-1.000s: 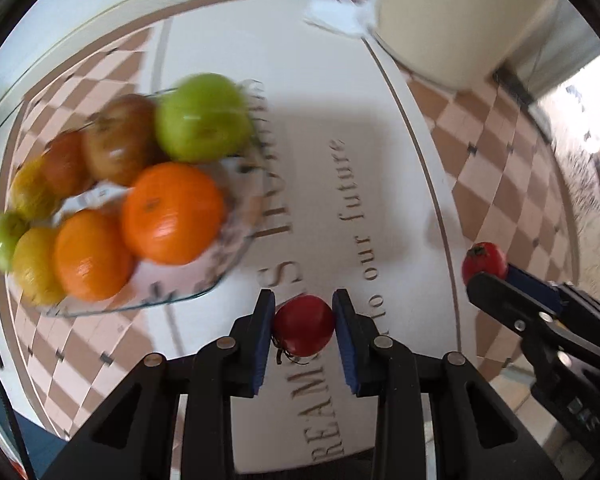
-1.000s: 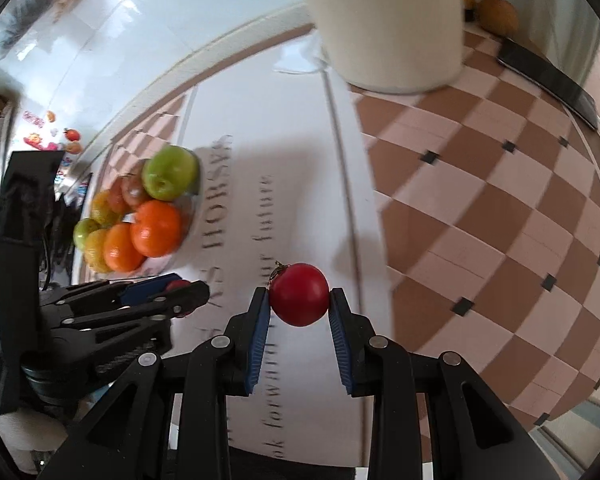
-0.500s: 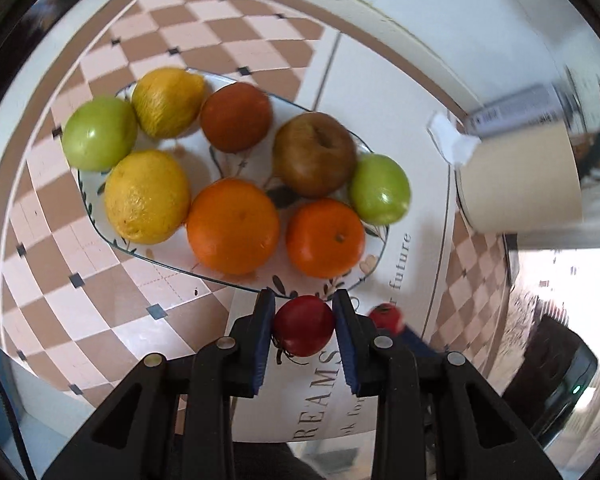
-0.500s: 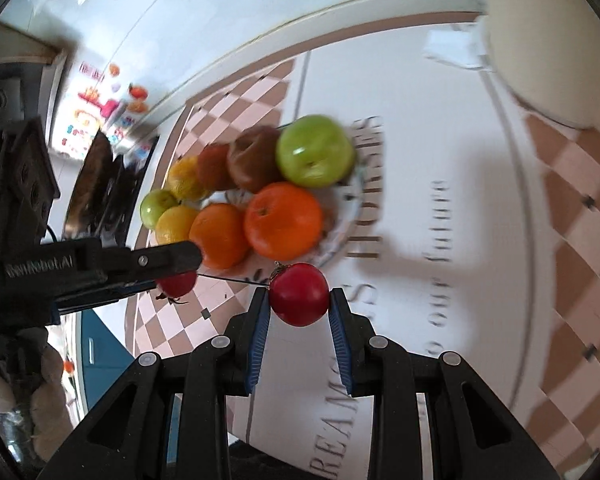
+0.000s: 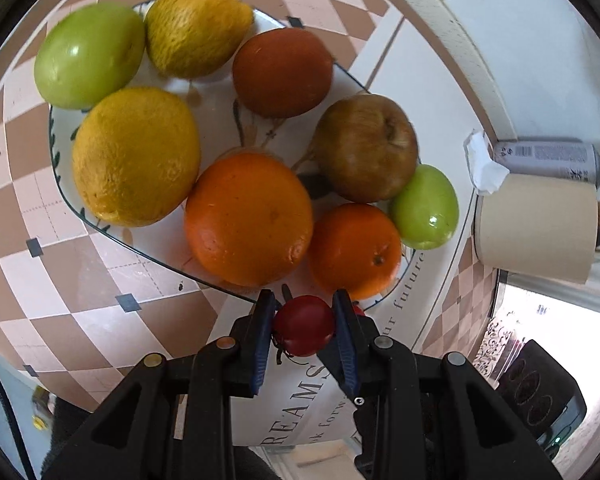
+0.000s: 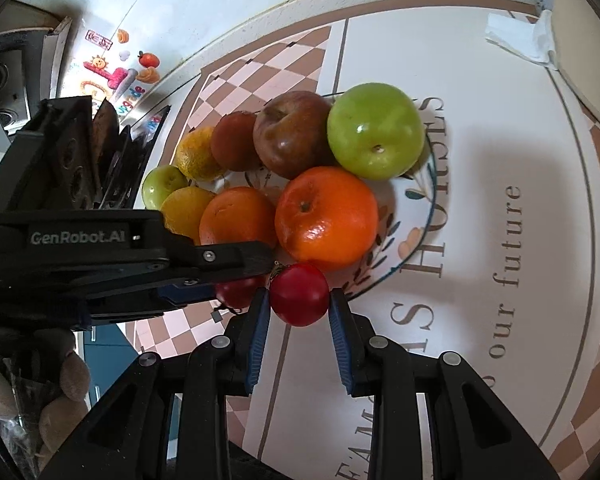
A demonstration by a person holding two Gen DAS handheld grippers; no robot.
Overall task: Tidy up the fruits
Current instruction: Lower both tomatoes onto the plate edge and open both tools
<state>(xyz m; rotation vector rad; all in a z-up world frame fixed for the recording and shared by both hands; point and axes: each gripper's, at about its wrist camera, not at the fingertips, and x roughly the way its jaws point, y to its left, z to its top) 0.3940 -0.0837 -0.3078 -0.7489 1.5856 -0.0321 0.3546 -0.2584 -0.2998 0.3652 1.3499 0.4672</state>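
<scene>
A patterned plate (image 5: 220, 124) (image 6: 416, 196) holds several fruits: oranges (image 5: 248, 220) (image 6: 326, 218), lemons (image 5: 136, 156), green apples (image 5: 88, 54) (image 6: 376, 130) and a brown apple (image 5: 366, 148) (image 6: 294, 134). My left gripper (image 5: 304, 330) is shut on a small red fruit (image 5: 304, 330) just above the plate's near rim. It shows in the right wrist view (image 6: 236, 290) with its red fruit (image 6: 238, 292). My right gripper (image 6: 299, 300) is shut on another small red fruit (image 6: 299, 294) beside it, at the plate's edge.
The plate stands on a checked tablecloth (image 5: 80, 276) with printed lettering (image 6: 508, 248). A beige cylinder (image 5: 536, 228) with a white paper scrap (image 5: 484, 166) and a spray can (image 5: 548, 158) stand to the right. Fridge magnets (image 6: 116, 72) show at far left.
Both grippers have moved closer to the plate, each still holding its red fruit. The fruits now fill the left wrist view, and the two grippers have come close together at the plate's rim.
</scene>
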